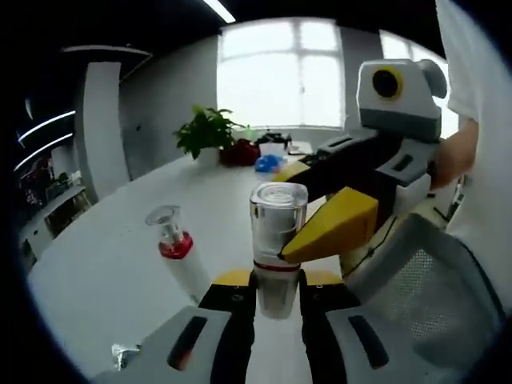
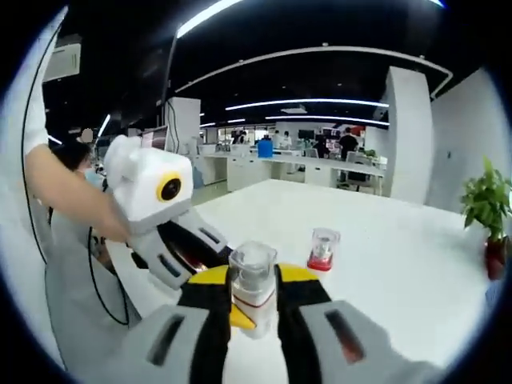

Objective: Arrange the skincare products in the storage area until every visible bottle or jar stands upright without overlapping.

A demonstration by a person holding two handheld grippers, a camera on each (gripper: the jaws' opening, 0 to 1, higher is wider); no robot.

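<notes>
A small bottle with a clear cap and a red band (image 1: 276, 240) stands upright between the jaws of my left gripper (image 1: 278, 284), which is shut on its lower body. From the right, a yellow finger (image 1: 336, 224) of the other gripper presses against its side. In the right gripper view the same bottle (image 2: 253, 288) sits between the jaws of my right gripper (image 2: 254, 302), which touch it on both sides. A second bottle with a clear cap and a red collar (image 1: 178, 260) stands leaning on the white table, also seen as the second bottle (image 2: 322, 250).
The white table (image 1: 104, 272) stretches far ahead. A potted plant (image 1: 206, 132), a red pot (image 1: 240, 152) and blue items (image 1: 268, 164) stand at its far end. A mesh chair (image 1: 416, 280) and a person's white sleeve (image 1: 480, 160) are to the right.
</notes>
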